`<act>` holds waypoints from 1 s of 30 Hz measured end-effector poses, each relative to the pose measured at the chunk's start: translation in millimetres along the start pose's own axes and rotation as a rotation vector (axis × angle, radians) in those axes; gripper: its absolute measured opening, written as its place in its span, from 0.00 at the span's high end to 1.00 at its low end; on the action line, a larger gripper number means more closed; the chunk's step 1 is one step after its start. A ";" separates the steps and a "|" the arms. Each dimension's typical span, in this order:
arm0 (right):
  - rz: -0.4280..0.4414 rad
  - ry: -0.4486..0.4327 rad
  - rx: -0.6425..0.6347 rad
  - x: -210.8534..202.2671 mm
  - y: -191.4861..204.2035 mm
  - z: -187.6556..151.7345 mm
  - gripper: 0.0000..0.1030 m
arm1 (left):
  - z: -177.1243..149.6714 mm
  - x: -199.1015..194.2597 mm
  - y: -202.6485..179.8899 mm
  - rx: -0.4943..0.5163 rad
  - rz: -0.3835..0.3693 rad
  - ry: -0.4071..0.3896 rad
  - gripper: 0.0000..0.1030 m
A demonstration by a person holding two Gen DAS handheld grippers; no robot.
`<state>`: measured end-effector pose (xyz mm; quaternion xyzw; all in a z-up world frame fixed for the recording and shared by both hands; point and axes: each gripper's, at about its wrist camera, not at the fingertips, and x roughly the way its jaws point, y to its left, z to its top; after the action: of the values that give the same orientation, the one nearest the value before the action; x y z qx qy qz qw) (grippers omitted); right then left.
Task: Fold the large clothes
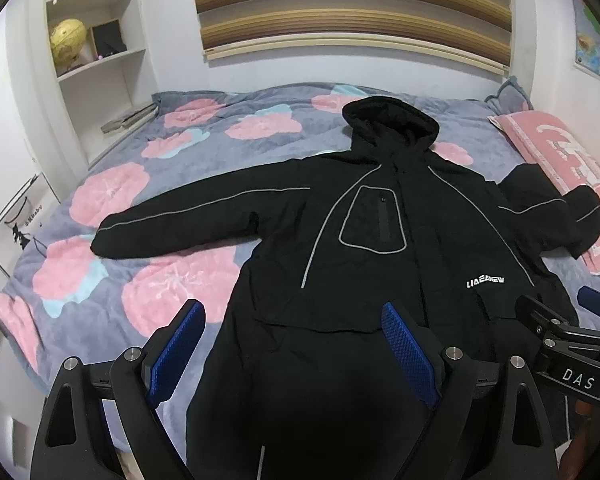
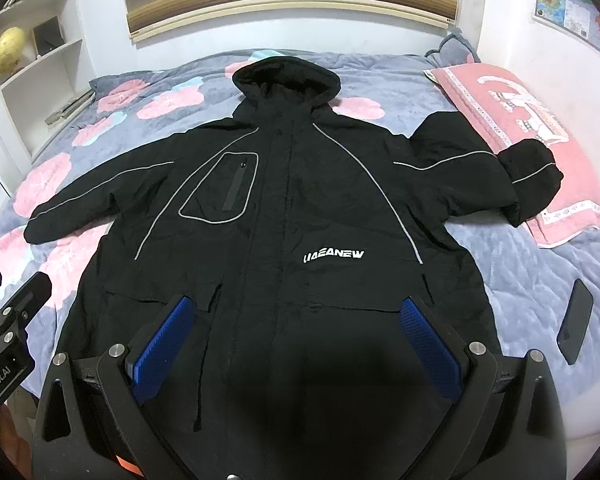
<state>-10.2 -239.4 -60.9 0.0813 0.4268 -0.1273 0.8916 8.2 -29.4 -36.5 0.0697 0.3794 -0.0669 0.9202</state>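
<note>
Coat (image 2: pixel 284 216): you have it spread face up across the bed (image 2: pixel 520 280), hood far.
Left gripper (image 1: pixel 296 320): your fingers apart, empty.
Right gripper (image 2: pixel 296 318): apart, empty, over the hem.
Phone (image 2: pixel 576 316): right of coat.

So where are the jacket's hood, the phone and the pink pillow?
hood (image 2: pixel 286 76): right wrist view, top of hood.
phone (image 2: pixel 575 326): right wrist view, middle of screen.
pink pillow (image 2: pixel 512 120): right wrist view, upper face.
</note>
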 end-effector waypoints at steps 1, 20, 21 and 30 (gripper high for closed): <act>0.002 0.002 0.000 3.5 2.5 1.3 0.00 | 0.1 3.3 1.8 -0.002 -0.001 0.004 0.12; -0.100 -0.270 -0.092 142.5 54.8 11.4 0.00 | 18.4 114.5 146.8 -0.286 0.120 -0.119 0.12; -0.095 -0.267 -0.088 150.5 53.3 6.5 0.00 | 19.0 121.9 167.9 -0.330 0.178 -0.157 0.12; -0.040 -0.174 -0.107 187.8 57.5 -0.4 0.00 | 17.1 221.7 341.9 -0.702 0.238 -0.055 0.12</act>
<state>119.8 -214.1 -205.9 0.0137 0.3555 -0.1286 0.9257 236.1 287.5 -154.8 -0.2083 0.3436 0.1729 0.8992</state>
